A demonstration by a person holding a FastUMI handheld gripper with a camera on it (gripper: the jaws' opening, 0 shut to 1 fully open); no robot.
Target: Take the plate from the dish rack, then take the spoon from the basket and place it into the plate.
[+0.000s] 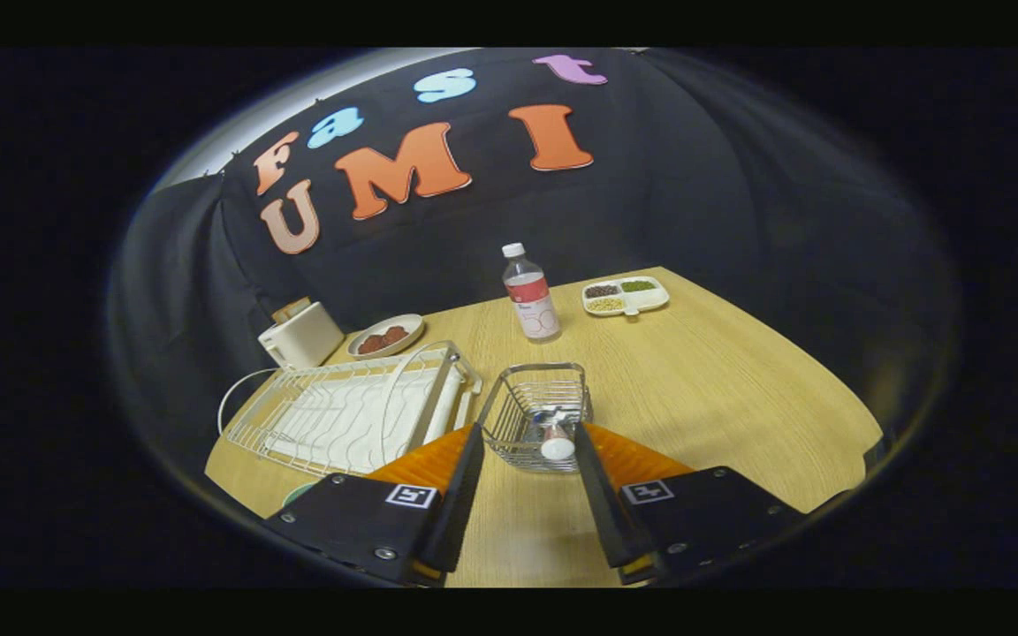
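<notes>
Wooden table (695,380) inside black-cloth booth. Dish rack (341,411) left of fingers, long axis running away toward toaster (301,336). Wire basket (537,411) just ahead of fingers. Gripper (522,442) open, fingers apart, holding nothing. Spoon (556,440) in basket, rounded end toward camera, rest hard to make out through wires. Plate (297,493) edge peeks beside left finger, mostly hidden.

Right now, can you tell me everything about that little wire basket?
The basket is small and made of shiny metal wire, with an open top and see-through sides. It stands upright on the wooden table, right beside the dish rack. A spoon with a white end leans inside. The open gripper has its fingertips at either side of the basket, not pressing it.
</notes>
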